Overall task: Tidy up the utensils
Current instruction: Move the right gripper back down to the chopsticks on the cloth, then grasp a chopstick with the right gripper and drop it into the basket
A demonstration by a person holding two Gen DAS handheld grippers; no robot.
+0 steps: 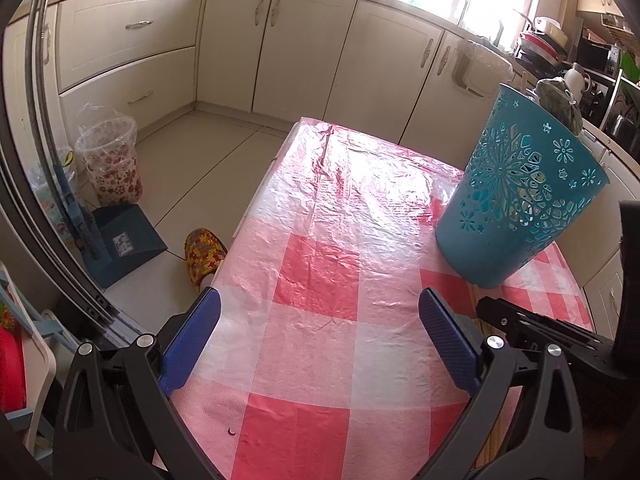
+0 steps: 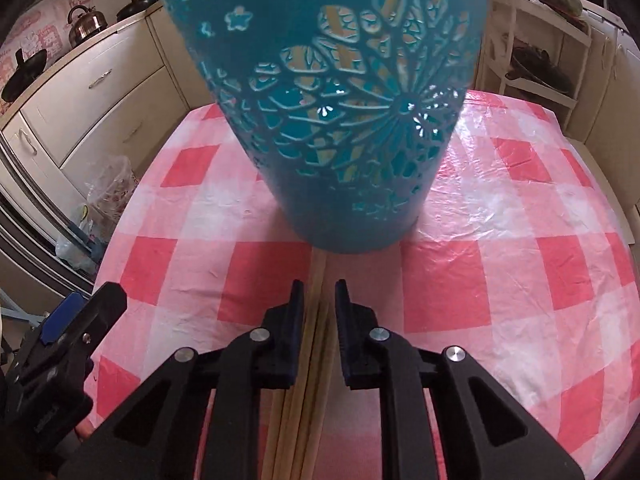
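A teal perforated holder (image 1: 520,184) (image 2: 340,120) stands upright on the red-and-white checked tablecloth (image 1: 320,248). Several pale wooden chopsticks (image 2: 317,276) lie flat on the cloth, running from the holder's base back under my right gripper (image 2: 319,285). Its jaws stand narrow and straddle the chopsticks; the left pad is at their edge, and a thin strip of cloth shows by the right pad. My left gripper (image 1: 320,294) hovers over bare cloth to the left of the holder, wide open, blue pads (image 1: 192,340) holding nothing.
The table's left edge drops to a tiled floor with a floral bin (image 1: 108,160), a blue dustpan (image 1: 124,240) and a patterned slipper (image 1: 202,256). Cream cabinets (image 1: 128,40) line the far walls. A white shelf rack (image 2: 536,60) stands behind the table.
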